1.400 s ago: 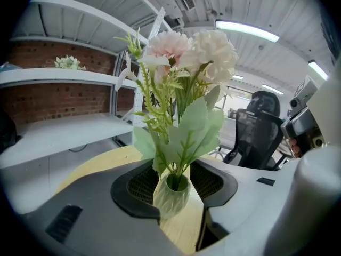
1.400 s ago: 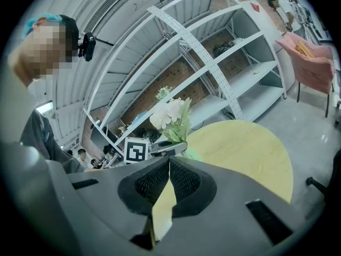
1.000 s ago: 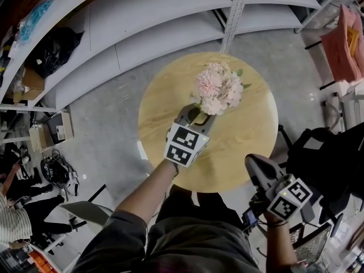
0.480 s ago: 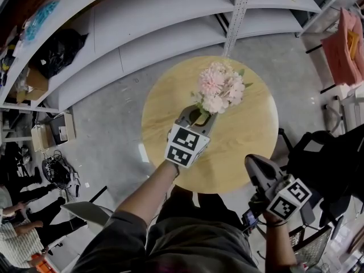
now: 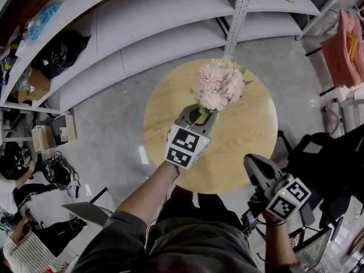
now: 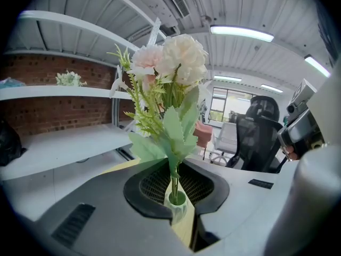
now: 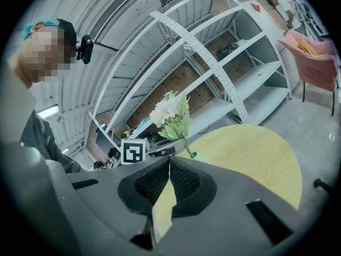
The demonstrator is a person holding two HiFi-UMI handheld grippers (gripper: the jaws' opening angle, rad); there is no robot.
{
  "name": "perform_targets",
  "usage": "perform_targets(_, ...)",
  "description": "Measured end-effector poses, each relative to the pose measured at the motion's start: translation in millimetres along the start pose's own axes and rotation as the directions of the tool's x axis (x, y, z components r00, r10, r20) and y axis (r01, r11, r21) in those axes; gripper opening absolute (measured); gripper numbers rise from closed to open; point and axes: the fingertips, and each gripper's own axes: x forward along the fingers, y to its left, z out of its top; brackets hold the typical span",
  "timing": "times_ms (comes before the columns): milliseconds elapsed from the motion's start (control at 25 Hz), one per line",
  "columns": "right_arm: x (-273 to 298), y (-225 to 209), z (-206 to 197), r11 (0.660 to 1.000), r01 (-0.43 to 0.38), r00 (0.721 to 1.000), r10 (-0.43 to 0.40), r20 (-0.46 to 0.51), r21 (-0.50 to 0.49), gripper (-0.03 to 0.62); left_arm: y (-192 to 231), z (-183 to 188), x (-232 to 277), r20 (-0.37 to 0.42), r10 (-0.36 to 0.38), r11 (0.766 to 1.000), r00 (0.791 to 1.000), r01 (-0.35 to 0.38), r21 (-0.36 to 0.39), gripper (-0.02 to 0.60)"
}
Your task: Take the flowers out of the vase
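Note:
A bunch of pale pink flowers [image 5: 219, 84] with green leaves [image 6: 171, 135] stands in a small pale green vase [image 6: 178, 202]. My left gripper [image 5: 200, 114] holds that vase over the round wooden table [image 5: 250, 129]. Its jaws are closing, and the pads press the vase's neck from both sides. In the left gripper view the blooms [image 6: 171, 58] rise straight above the jaws. My right gripper [image 5: 252, 162] hovers off the table's near right edge, shut and empty. From the right gripper view the flowers [image 7: 171, 113] show beyond its closed tips [image 7: 169, 161].
White metal shelving [image 5: 170, 21] curves behind the table. A black office chair [image 5: 318, 152] stands at the right, with a pink cloth [image 5: 347, 44] further back. Boxes, cables and seated people [image 5: 23, 181] fill the floor at the left. Grey concrete floor [image 5: 108, 129] surrounds the table.
The flowers and my left gripper have risen a little, so the blooms sit higher in the head view. My right gripper has stayed put. People at the left have shifted.

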Motion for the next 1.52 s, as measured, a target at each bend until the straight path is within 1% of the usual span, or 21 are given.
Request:
perform_targets(360, -2, 7, 6, 1.0, -0.015, 1.0, 0.015, 0.017, -0.008, 0.015, -3, 28, -10, 0.03, 0.003, 1.0, 1.0, -0.004, 0.025, 0.051)
perform_targets(560, -2, 16, 11, 0.999, -0.03, 0.999, 0.03, 0.033, -0.016, 0.015, -2, 44, -19, 0.063, 0.009, 0.999, 0.998, -0.012, 0.036, 0.049)
perform_targets(920, -7, 31, 31, 0.998, -0.045, 0.996, 0.048, 0.077, -0.041, 0.015, -6, 86, -40, 0.088, 0.008, 0.997, 0.996, -0.015, 0.076, 0.049)
perform_targets(1200, -14, 48, 51, 0.995, -0.059, 0.99, 0.069, 0.123, -0.083, 0.015, -22, 131, -66, 0.133, -0.015, 0.993, 0.991, -0.002, 0.122, 0.049)
perform_targets(1520, -22, 76, 71, 0.99, -0.074, 0.98, 0.095, 0.174, -0.121, 0.015, -34, 188, -106, 0.194, -0.024, 0.982, 0.981, -0.013, 0.187, 0.049)
